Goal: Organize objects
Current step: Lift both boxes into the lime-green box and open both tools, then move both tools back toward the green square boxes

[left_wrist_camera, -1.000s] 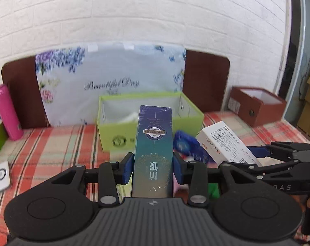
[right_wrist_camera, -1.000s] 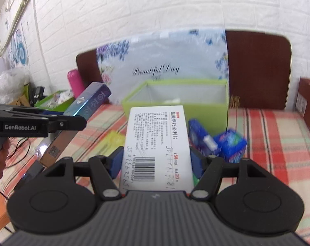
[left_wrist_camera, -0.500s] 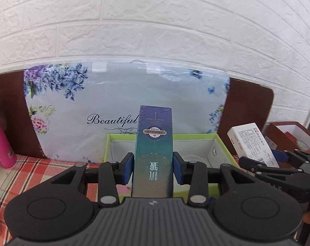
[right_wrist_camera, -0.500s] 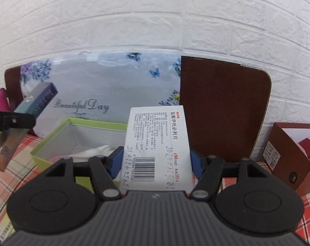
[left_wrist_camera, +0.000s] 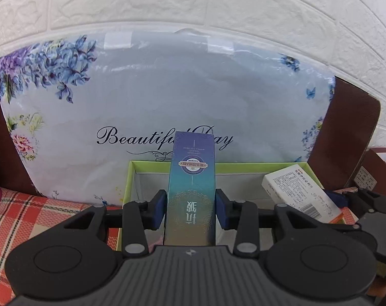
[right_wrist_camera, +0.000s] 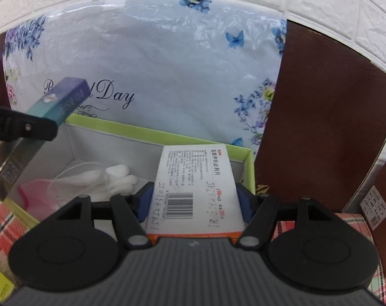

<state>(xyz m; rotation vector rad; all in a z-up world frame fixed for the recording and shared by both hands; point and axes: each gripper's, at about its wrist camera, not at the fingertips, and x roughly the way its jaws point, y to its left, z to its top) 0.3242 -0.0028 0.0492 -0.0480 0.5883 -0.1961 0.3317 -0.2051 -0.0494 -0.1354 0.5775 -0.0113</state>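
Both of your tools have travelled from over the checked cloth to the green box point(right_wrist_camera: 246, 160) by the flowered cushion point(left_wrist_camera: 167, 89) at the back edge. Your left tool point(left_wrist_camera: 190, 210) pinches the tall teal carton point(left_wrist_camera: 191, 193) by its long sides, so it stays upright over the box's left part. Your right tool point(right_wrist_camera: 194, 199) clamps the white medicine box point(right_wrist_camera: 193, 183) above the right end, clear of the white bundle point(right_wrist_camera: 111, 178) inside, probably for dropping both in.
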